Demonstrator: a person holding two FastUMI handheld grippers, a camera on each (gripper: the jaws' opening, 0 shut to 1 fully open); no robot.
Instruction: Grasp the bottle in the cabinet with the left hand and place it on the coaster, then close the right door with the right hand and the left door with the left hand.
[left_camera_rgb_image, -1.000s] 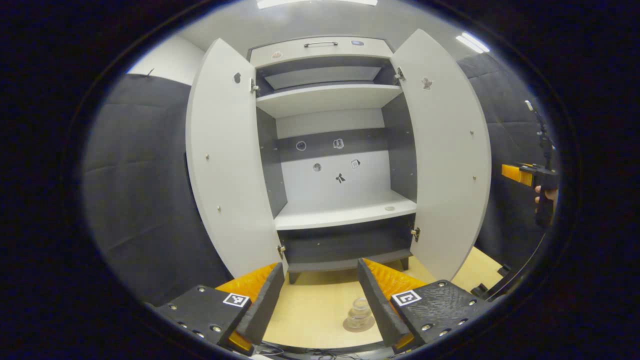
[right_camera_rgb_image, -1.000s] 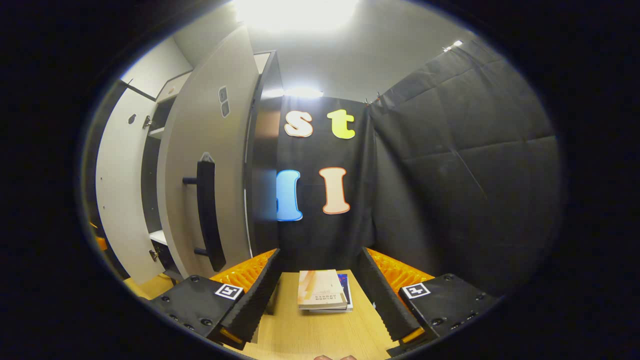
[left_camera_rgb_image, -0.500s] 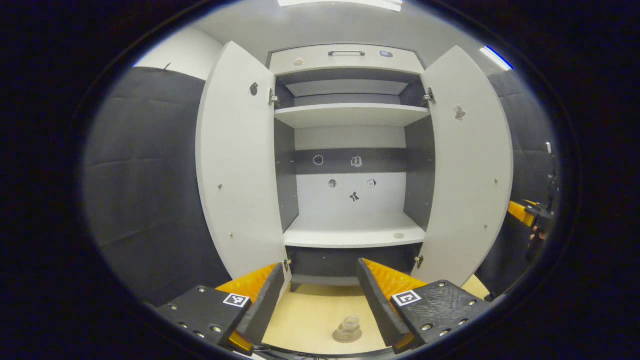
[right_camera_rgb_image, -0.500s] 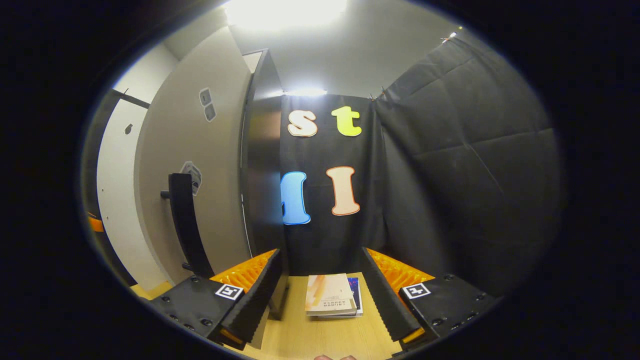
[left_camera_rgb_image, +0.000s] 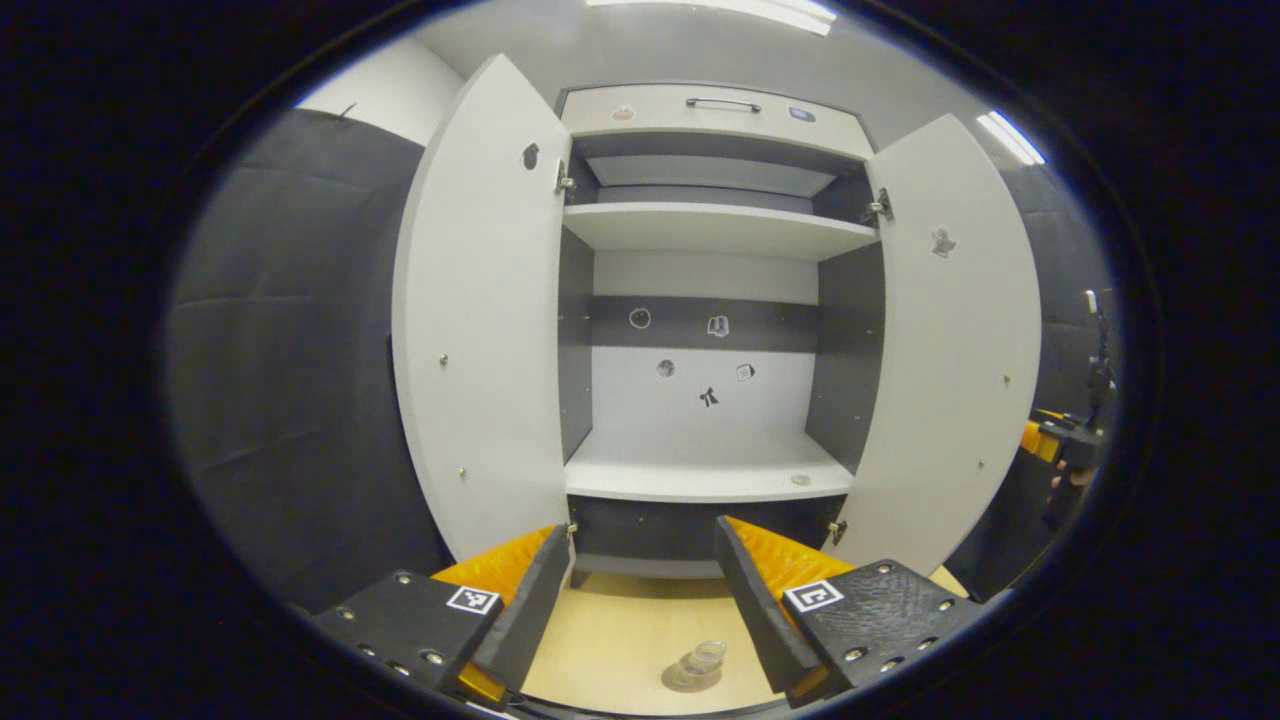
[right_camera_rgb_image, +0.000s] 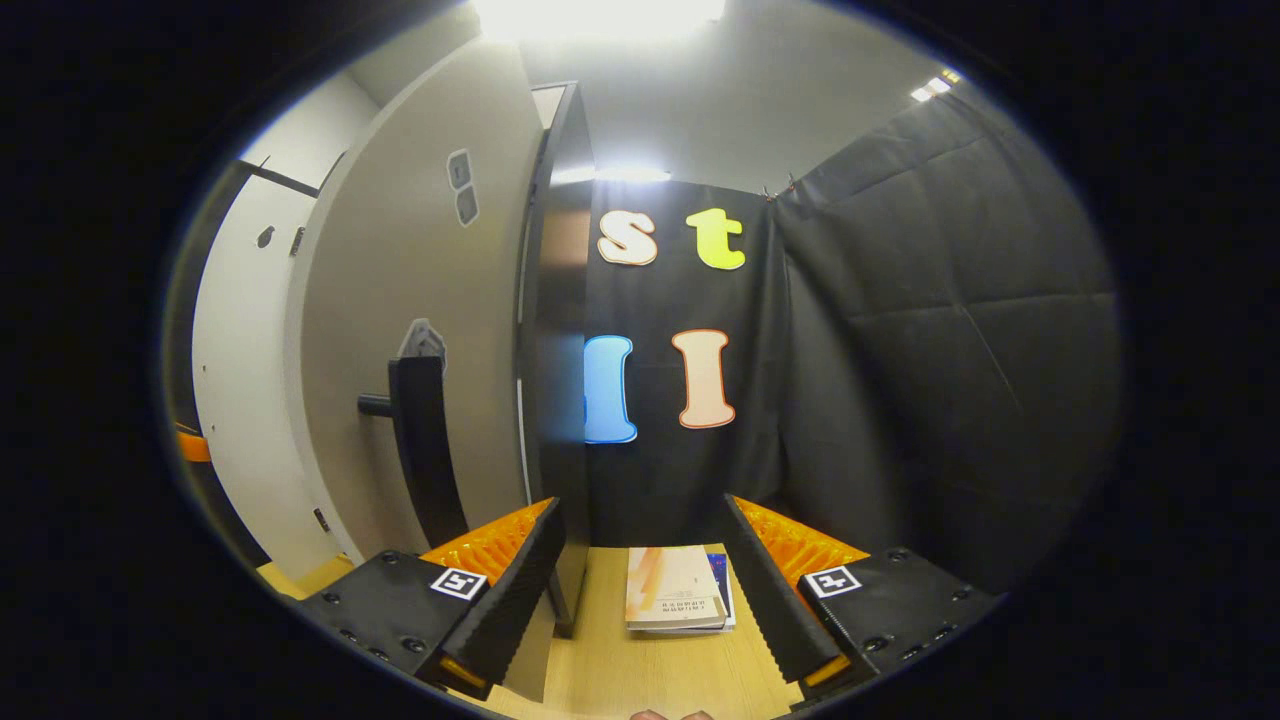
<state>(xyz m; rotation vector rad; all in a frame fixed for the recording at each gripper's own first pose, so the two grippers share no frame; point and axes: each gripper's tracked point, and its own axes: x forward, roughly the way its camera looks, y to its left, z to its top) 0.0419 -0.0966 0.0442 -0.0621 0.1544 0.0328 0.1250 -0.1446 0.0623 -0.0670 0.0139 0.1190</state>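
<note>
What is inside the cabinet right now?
The cabinet stands open with bare shelves; a small round mark sits on the lower shelf. The bottle is outside on the coaster. The topmost compartment is too shadowed to judge.

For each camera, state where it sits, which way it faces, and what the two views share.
Left gripper view: rides the left hand-held gripper, facing the open cabinet head-on; bottle on the table below; a hand at far right.
Right gripper view: rides the right hand-held gripper, behind the right door, by its handle; books below.
Shared: both doors, left door too.
</note>
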